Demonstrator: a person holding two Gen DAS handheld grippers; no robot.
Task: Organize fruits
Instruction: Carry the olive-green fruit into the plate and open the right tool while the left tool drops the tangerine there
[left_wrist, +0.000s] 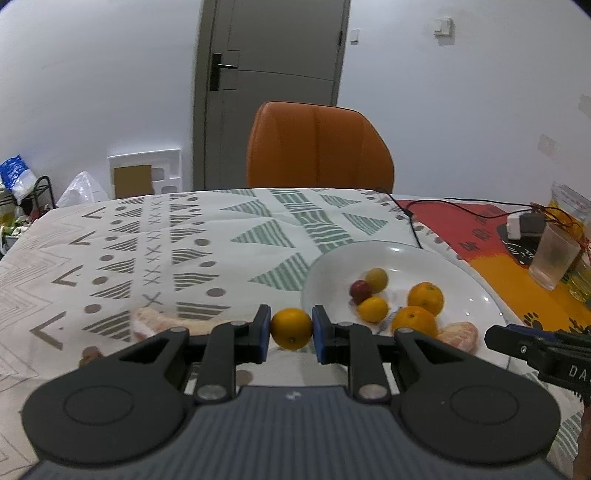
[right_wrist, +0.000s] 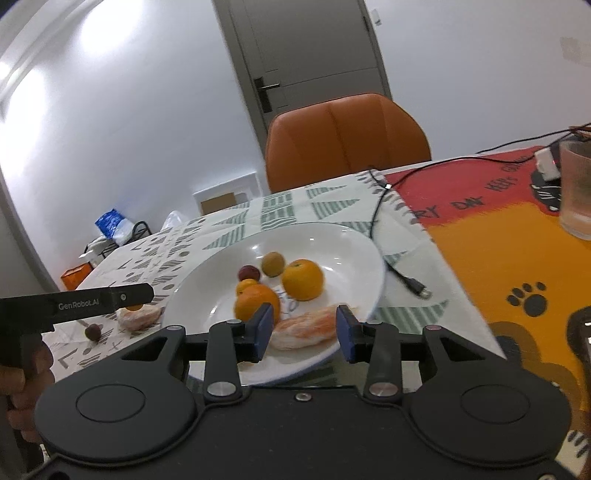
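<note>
My left gripper (left_wrist: 291, 329) is shut on a small orange (left_wrist: 291, 328) and holds it above the patterned cloth, just left of the white plate (left_wrist: 461, 269). The plate holds two oranges (left_wrist: 425, 298), a small yellow fruit (left_wrist: 373, 309), a red plum (left_wrist: 360, 290), a yellowish fruit (left_wrist: 376, 278) and a peeled pomelo segment (left_wrist: 460, 334). My right gripper (right_wrist: 306, 332) is open over the plate's near rim (right_wrist: 369, 258), its fingers either side of the pomelo segment (right_wrist: 306, 328) lying in the plate. Another pomelo segment (left_wrist: 155, 323) and a dark plum (right_wrist: 93, 332) lie on the cloth, left of the plate.
An orange chair (left_wrist: 317, 147) stands behind the table. A black cable (right_wrist: 402, 278) runs beside the plate. A frosted glass (right_wrist: 576, 192) and a white charger (left_wrist: 524, 226) sit on the red-and-orange mat (right_wrist: 498, 240) at the right.
</note>
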